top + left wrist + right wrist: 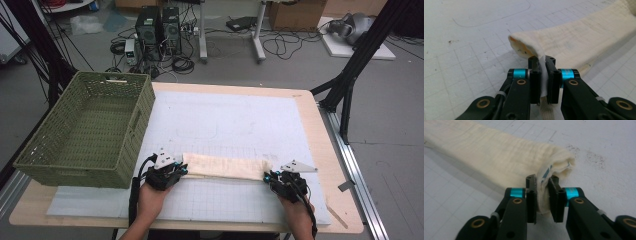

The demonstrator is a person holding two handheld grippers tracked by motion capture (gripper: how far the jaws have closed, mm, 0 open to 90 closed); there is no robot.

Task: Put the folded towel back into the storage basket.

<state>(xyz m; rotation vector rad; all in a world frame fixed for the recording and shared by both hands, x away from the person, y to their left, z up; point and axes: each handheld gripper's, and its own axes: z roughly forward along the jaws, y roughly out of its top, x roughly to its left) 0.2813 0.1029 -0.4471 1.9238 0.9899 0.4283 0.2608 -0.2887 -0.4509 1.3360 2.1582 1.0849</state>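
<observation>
While each claw pinches a towel (226, 166) end, left claw (543, 65), right claw (542, 185), corners hidden between pads

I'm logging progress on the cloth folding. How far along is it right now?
Done: the cream cloth already lies folded into a long narrow strip on the white gridded mat. In hand: the left tool is clamped on one end and the right tool on the other. Left, probably: folding it shorter and, perhaps, putting it in the green basket beside the mat.
</observation>
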